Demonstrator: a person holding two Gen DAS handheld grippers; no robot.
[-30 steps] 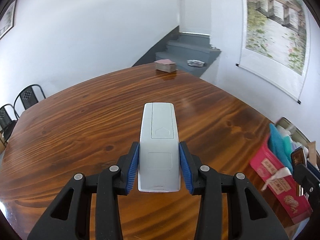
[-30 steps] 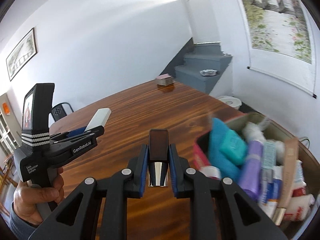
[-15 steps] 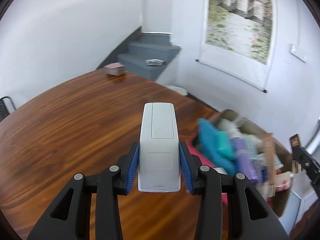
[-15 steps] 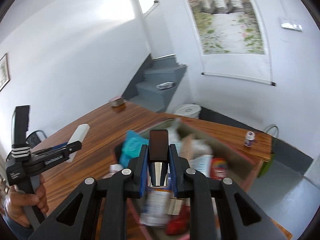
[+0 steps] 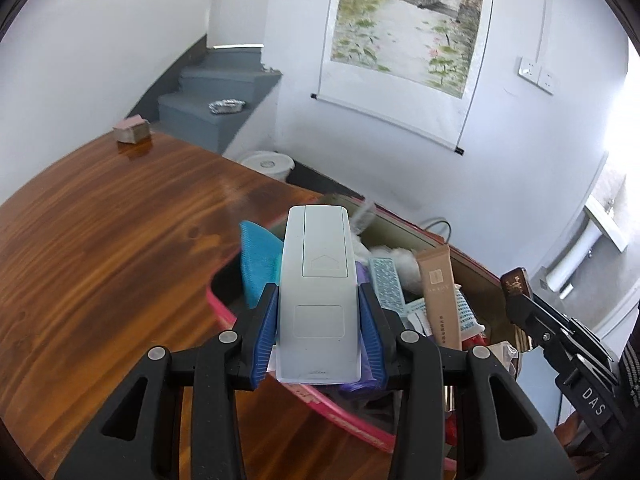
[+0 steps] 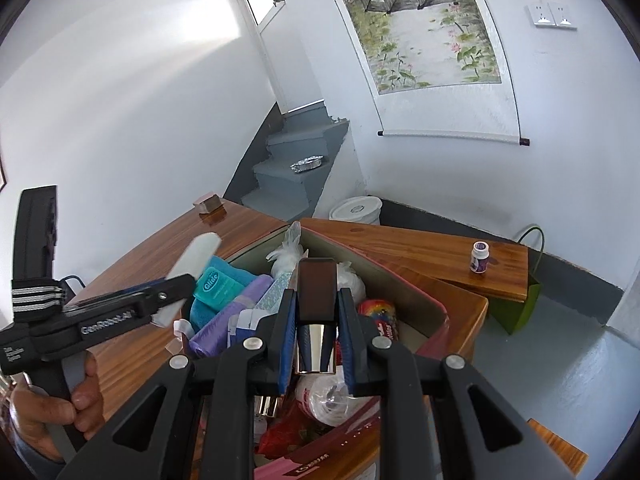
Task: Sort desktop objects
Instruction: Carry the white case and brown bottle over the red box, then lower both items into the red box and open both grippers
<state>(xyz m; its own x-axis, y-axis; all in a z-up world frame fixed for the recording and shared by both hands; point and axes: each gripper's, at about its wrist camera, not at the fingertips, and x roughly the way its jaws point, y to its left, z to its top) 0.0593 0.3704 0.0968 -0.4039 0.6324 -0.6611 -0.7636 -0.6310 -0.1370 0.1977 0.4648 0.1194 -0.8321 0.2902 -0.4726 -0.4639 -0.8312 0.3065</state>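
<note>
My left gripper is shut on a white remote control and holds it above the near edge of an open red box. The box is full of small items, among them a teal cloth and a beige tube. My right gripper is shut on a brown and gold lipstick and holds it over the middle of the same box. The left gripper with the remote shows at the left of the right wrist view. The right gripper shows at the right edge of the left wrist view.
The wooden table stretches to the left, with a small pink-topped block at its far end. A small purple-capped bottle stands on a lower wooden top beyond the box. A white bucket and grey stairs lie behind.
Both grippers swung right and moved over the box with their objects still held. The box now lies directly below both grippers.
</note>
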